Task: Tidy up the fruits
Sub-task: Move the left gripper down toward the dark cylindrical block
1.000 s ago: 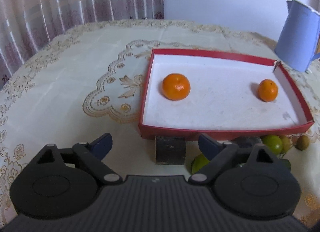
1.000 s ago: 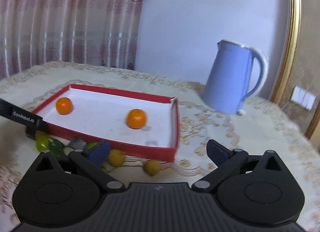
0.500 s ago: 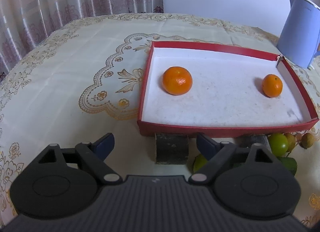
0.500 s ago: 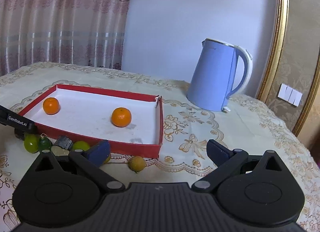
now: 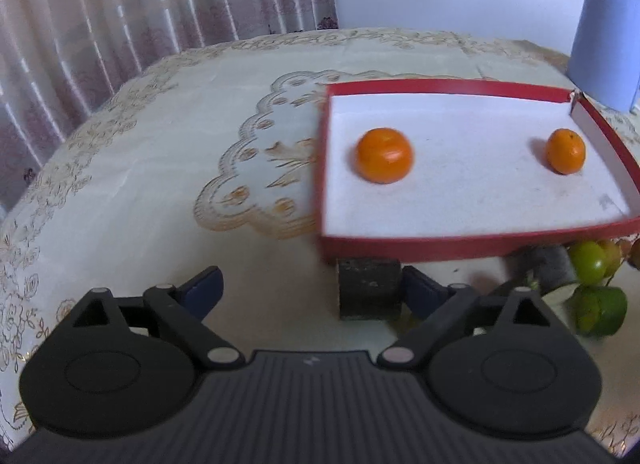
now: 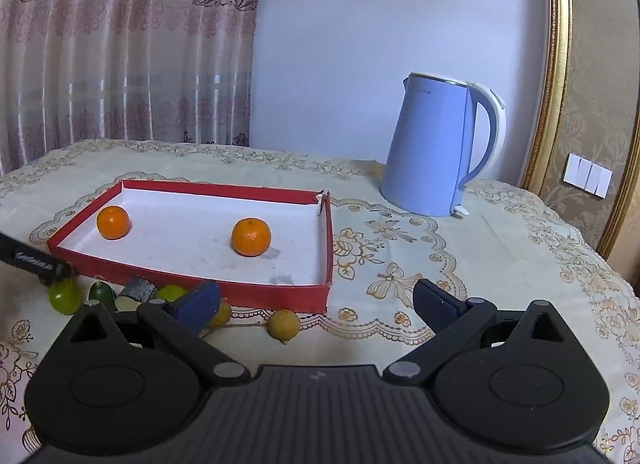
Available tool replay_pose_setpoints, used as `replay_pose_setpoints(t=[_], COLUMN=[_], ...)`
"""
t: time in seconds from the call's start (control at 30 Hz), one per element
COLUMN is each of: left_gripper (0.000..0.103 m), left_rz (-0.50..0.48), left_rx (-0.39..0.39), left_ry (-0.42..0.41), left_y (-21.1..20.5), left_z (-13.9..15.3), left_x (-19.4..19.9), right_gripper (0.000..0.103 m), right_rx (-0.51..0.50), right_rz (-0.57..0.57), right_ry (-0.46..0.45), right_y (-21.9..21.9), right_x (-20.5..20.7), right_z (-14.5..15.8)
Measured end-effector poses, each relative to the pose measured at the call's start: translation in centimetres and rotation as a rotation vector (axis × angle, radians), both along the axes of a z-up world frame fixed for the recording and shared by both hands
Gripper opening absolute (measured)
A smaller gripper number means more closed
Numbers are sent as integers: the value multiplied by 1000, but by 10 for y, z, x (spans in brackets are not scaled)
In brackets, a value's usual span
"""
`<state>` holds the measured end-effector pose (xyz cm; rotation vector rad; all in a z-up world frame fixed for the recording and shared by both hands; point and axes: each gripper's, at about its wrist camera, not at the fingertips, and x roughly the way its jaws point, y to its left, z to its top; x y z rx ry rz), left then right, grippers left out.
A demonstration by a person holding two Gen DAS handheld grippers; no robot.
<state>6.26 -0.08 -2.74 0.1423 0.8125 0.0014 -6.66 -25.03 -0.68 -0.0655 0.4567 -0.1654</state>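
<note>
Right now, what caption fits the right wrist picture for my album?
Two oranges sit in the red tray beside a blue kettle.

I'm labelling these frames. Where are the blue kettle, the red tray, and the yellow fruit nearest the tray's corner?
blue kettle [image 6: 434,152], right wrist view, middle of its body
red tray [image 6: 256,295], right wrist view, near wall
yellow fruit [image 6: 283,325], right wrist view, its centre

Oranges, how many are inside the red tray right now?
2. One orange sits near the left end of the red tray, the other orange nearer the right end. None looks hidden.
</note>
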Motion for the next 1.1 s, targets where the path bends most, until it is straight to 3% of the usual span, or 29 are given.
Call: replay_pose_setpoints(t=[0.3, 0.4, 0.6, 0.87, 1.1], left_gripper=[94, 95, 98, 100, 98], left_rz=[-10, -60, -67, -24, -28], left_rx=[-90, -178, -59, -142, -126], left_ry=[10, 63, -15, -61, -39], left_y=[1, -13, -22, 16, 21], left_z=[2, 1, 3, 16, 10], left_x=[0, 2, -12, -12, -9], right_gripper=[103, 103, 103, 103, 103], right_rx=[8, 7, -25, -17, -23], right_rz=[-4, -4, 1, 23, 27], right_ry=[-2, 7, -5, 9, 5], right_y=[-2, -2, -3, -1, -1], right_x=[-1, 0, -3, 1, 0], right_z=[-5, -7, -10, -16, -16])
